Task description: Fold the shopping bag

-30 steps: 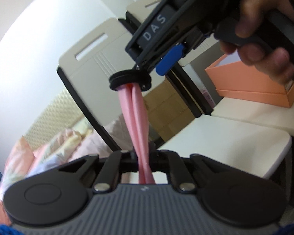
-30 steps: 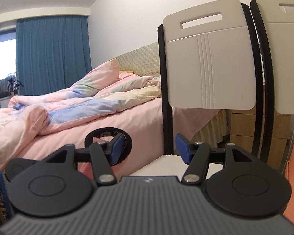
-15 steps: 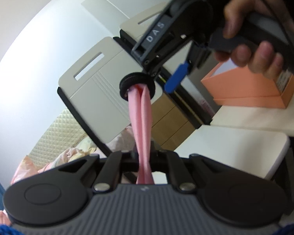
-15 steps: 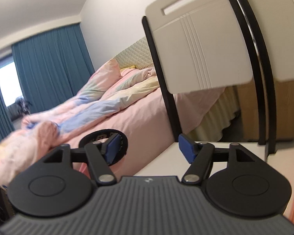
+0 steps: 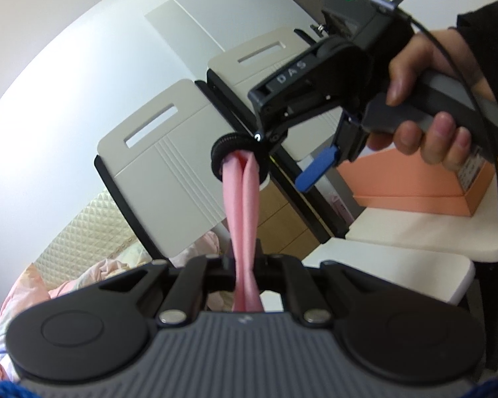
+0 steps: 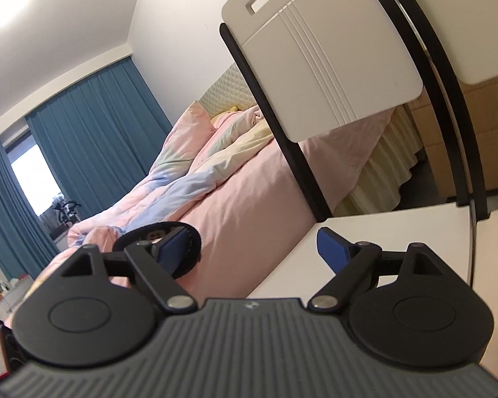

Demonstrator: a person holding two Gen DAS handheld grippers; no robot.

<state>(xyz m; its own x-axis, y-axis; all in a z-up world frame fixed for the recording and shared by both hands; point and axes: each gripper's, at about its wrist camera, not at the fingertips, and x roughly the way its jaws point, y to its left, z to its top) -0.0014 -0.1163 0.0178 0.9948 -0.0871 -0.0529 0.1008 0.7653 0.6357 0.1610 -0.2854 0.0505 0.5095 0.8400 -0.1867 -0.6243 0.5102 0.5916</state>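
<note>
2 smooth pink fabric straps [image 5: 244, 219] through ribbed black ring [image 5: 223, 147].

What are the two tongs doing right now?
Left tongs: shut on the pink strap.
Right tongs: open, just been widening, nothing between them; black ring hangs on one finger.

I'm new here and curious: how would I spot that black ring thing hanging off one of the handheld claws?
Start at the two pale chair backs in the left wrist view. In front of them the right claw stands open, and the black ring hangs on its far finger. It alone has a pink fabric strip running through it, down into the shut left claw.
</note>
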